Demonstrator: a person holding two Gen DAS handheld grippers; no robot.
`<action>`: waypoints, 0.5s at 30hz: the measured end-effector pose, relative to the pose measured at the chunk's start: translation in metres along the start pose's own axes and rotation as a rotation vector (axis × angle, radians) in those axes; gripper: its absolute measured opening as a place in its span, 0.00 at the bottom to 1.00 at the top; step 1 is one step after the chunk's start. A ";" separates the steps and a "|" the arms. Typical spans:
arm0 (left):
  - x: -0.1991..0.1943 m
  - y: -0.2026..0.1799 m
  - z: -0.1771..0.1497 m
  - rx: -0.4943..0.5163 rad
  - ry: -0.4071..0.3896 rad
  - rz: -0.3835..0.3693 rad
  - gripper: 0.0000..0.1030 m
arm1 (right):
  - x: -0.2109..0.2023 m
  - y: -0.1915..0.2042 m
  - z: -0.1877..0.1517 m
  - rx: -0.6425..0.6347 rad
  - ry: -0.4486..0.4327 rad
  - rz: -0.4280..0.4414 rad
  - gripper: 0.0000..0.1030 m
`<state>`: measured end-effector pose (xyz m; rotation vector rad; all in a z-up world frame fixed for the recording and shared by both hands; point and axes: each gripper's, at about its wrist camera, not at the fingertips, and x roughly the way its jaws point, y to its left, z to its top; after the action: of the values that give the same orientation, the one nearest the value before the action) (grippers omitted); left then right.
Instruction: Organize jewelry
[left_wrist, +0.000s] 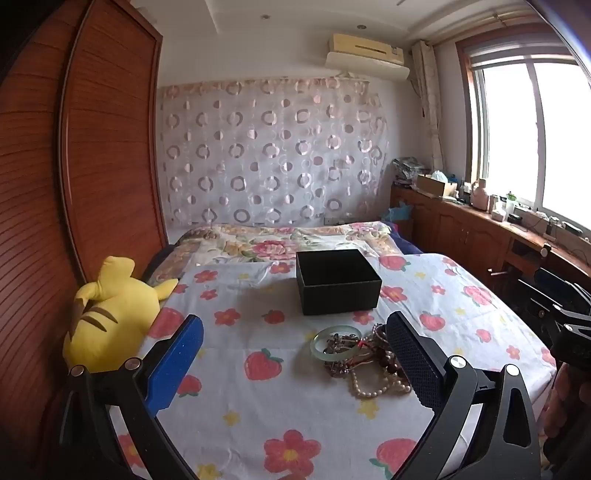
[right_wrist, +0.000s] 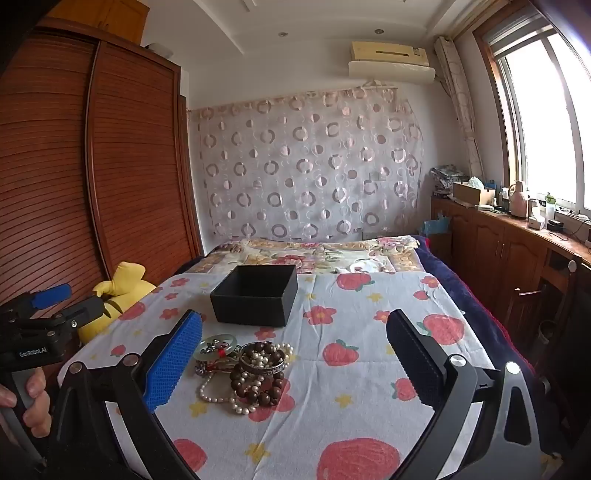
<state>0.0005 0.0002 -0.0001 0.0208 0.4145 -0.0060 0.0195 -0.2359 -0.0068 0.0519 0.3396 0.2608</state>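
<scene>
Jaws apart on left gripper (left_wrist: 295, 350) and right gripper (right_wrist: 295, 350); tangled jewelry pile (right_wrist: 243, 369) between, matte black box (right_wrist: 255, 295) beyond, nothing blocking.

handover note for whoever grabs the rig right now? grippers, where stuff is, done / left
Left gripper: open, empty, short of the jewelry pile.
Right gripper: open, empty, pile just inside its blue finger.
Jewelry pile: tangled heap on the strawberry bedsheet: jade bangle, pearl strand, brown bead bracelets, silver bangle.
Black box: open, just behind the pile; looks empty.
Done: nothing moved in yet.
Left: separate the pieces and put them in the box.
</scene>
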 end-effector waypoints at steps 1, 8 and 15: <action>0.000 0.000 0.000 -0.001 -0.002 0.000 0.93 | 0.000 0.000 0.000 -0.003 0.003 -0.001 0.98; 0.000 0.000 0.000 -0.003 -0.006 -0.003 0.93 | 0.000 0.000 -0.001 0.001 0.001 -0.003 0.98; 0.001 0.000 0.000 -0.001 -0.009 0.000 0.93 | -0.001 0.000 -0.001 -0.003 0.003 0.001 0.98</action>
<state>0.0016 0.0000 -0.0009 0.0194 0.4059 -0.0062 0.0186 -0.2358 -0.0076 0.0489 0.3420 0.2626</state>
